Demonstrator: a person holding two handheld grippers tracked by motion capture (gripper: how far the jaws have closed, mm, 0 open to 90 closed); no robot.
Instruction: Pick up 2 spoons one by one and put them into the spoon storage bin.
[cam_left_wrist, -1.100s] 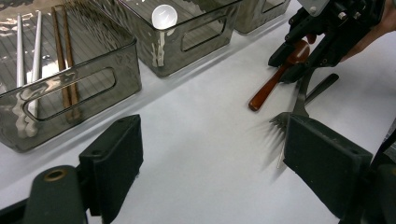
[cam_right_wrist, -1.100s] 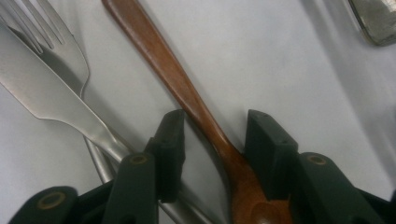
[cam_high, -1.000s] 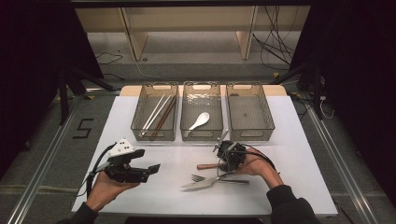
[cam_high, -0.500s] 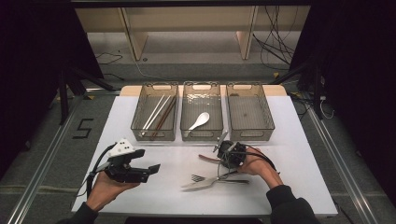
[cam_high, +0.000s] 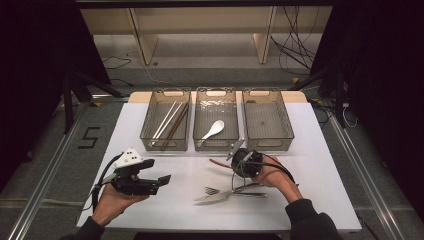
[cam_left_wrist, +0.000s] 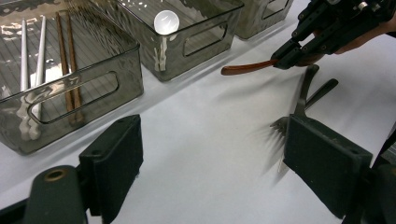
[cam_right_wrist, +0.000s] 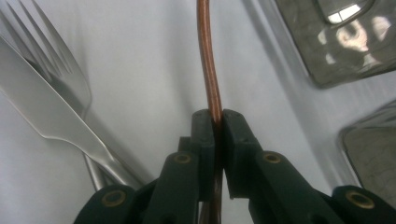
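Right gripper view: my right gripper has its jaws pinched on a thin brown utensil, gripped near one end; the rest runs straight out past the pads. I can't tell what sort of utensil it is. The jaws have just been closing, with the brown piece between them. To the left of it lie a fork and a knife, the two overlapping on the white table.

High view: I see the right gripper near the table's middle, just in front of the centre bin. The brown utensil sticks out of it to the left, above the table. The fork and knife sit just nearer me. Three clear bins stand in a row: chopsticks in the left one, a white spoon in the centre, the right bin beside it.

Left gripper view: my left gripper has its jaws wide, nothing between the pads, held over bare table to the left, well apart from the brown utensil.
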